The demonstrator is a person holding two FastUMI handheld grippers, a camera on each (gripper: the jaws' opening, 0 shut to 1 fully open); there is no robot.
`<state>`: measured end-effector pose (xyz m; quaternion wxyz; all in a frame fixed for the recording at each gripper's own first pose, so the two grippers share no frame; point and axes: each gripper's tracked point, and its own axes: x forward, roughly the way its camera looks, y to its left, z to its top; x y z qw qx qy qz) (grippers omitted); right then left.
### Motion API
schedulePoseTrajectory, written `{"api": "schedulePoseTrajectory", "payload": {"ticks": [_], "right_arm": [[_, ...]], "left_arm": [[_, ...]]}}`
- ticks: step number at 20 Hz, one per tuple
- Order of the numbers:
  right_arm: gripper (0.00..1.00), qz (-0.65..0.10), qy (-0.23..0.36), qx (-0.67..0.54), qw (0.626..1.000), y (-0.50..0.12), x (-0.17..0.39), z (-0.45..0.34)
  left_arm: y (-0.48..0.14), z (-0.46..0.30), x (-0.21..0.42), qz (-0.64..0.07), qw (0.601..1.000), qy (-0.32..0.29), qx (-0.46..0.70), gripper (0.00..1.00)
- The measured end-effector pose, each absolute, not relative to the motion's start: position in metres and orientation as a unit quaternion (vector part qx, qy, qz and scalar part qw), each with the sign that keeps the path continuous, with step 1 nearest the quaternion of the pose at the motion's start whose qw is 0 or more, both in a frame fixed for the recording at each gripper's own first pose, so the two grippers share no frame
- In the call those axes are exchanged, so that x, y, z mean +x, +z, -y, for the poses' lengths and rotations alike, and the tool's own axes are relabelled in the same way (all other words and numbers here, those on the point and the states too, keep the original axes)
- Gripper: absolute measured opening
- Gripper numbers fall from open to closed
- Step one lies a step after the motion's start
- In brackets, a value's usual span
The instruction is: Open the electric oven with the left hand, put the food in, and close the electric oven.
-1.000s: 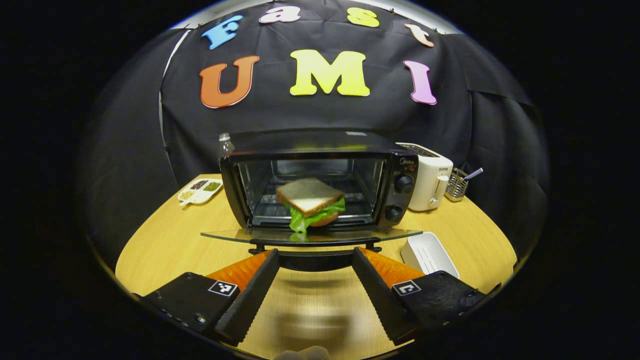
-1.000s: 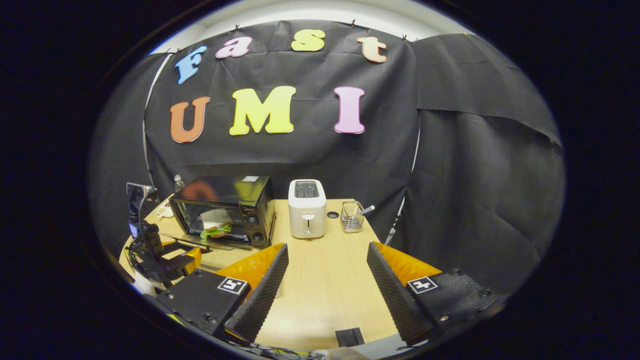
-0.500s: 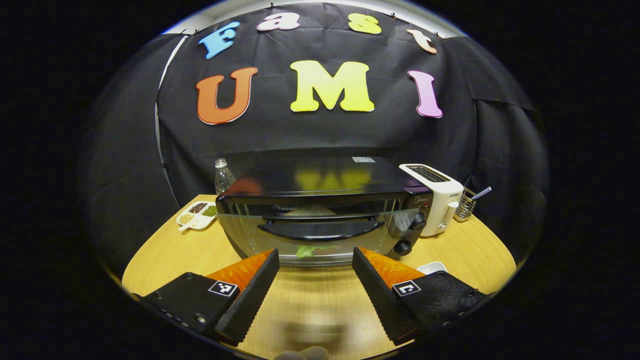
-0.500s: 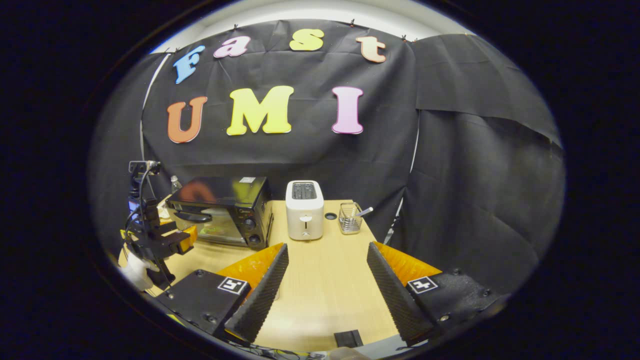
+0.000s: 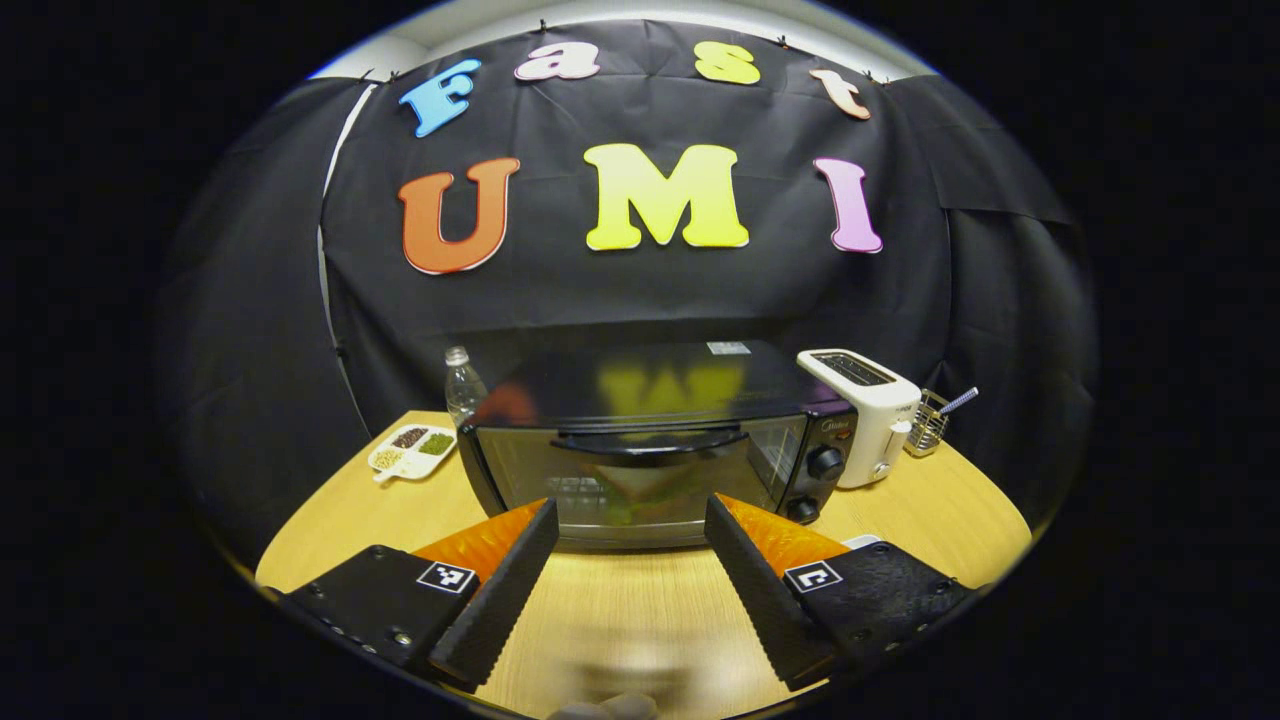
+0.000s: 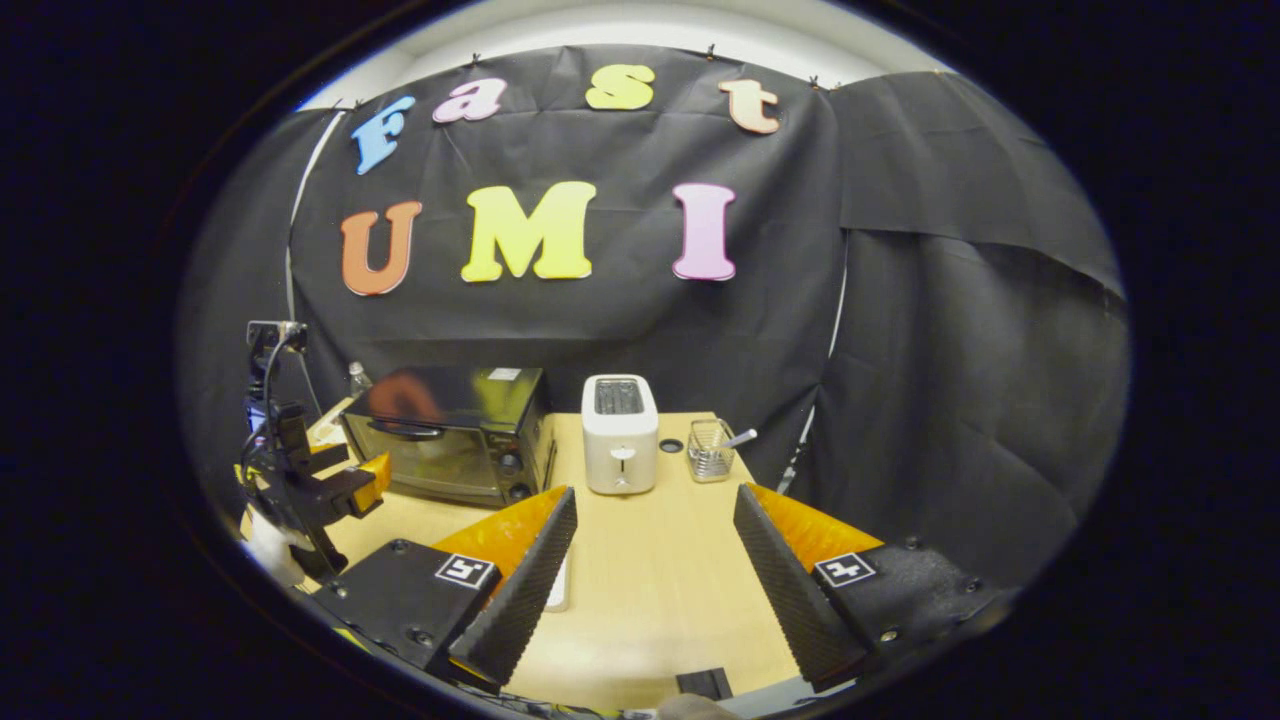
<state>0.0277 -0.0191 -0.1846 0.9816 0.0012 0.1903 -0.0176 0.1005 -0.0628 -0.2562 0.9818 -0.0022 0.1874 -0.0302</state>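
The black electric oven with a glass door [image 5: 645, 470] sits shut on the round wooden table [image 5: 340, 510], just ahead of my left gripper [image 5: 630, 560], whose fingers are spread on nothing. Through the glass, the left gripper view dimly shows the food (blurred). The right gripper view shows my right gripper [image 6: 655, 575] spread too, facing the white toaster [image 6: 620, 448].

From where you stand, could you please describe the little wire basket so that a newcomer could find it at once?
Start at the black electric oven on the round wooden table. To its right stands a white toaster, and just beyond that, near the table's far right edge, sits the wire basket. It is the one see-through metal mesh item there, with a utensil handle poking out of it.
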Motion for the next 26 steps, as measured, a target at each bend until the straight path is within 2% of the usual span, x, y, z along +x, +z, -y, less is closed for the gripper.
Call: {"api": "schedulePoseTrajectory", "payload": {"ticks": [3,4,5,6,7,8,9,10,14,19,20,21,26], "right_arm": [[1.00,-0.167,0.003,0.005,0.986,-0.164,0.035,0.004],[0.92,-0.159,0.010,0.007,0.987,-0.157,0.036,-0.002],[0.92,-0.150,0.015,0.008,0.988,-0.150,0.038,-0.006],[1.00,-0.141,0.020,0.011,0.990,-0.142,0.041,-0.011],[0.92,-0.133,0.025,0.014,0.991,-0.135,0.042,-0.016],[0.91,-0.124,0.031,0.017,0.992,-0.126,0.043,-0.022],[0.92,-0.114,0.035,0.019,0.993,-0.118,0.045,-0.028],[1.00,-0.104,0.039,0.020,0.994,-0.109,0.046,-0.033],[1.00,-0.066,0.050,0.022,0.996,-0.077,0.049,-0.050],[1.00,-0.037,0.053,0.037,0.997,-0.046,0.044,-0.060],[0.91,-0.032,0.051,0.039,0.997,-0.042,0.043,-0.060],[1.00,-0.030,0.049,0.038,0.998,-0.040,0.041,-0.062],[1.00,-0.026,0.042,0.030,0.998,-0.036,0.033,-0.063]], "left_arm": [[-0.208,0.054,0.087,-0.149,0.988,-0.027,-0.005,0.96],[-0.190,0.052,0.083,-0.134,0.991,-0.030,-0.012,0.96],[-0.175,0.050,0.076,-0.123,0.992,-0.030,-0.015,0.96],[-0.159,0.045,0.069,-0.112,0.993,-0.028,-0.016,0.96],[-0.143,0.041,0.062,-0.100,0.994,-0.026,-0.018,0.96],[-0.126,0.034,0.055,-0.085,0.996,-0.021,-0.021,0.96],[-0.110,0.030,0.048,-0.075,0.997,-0.020,-0.025,0.96],[-0.097,0.025,0.041,-0.065,0.997,-0.017,-0.028,0.96],[-0.051,0.004,0.022,-0.042,0.999,-0.005,-0.033,0.96],[-0.018,-0.008,0.004,-0.028,1.000,0.000,-0.015,0.96],[-0.015,-0.006,0.002,-0.028,0.999,-0.004,-0.017,0.96],[-0.013,-0.004,-0.002,-0.028,0.999,-0.010,-0.021,0.96],[-0.014,-0.001,-0.006,-0.034,0.999,-0.022,-0.026,0.96]]}}
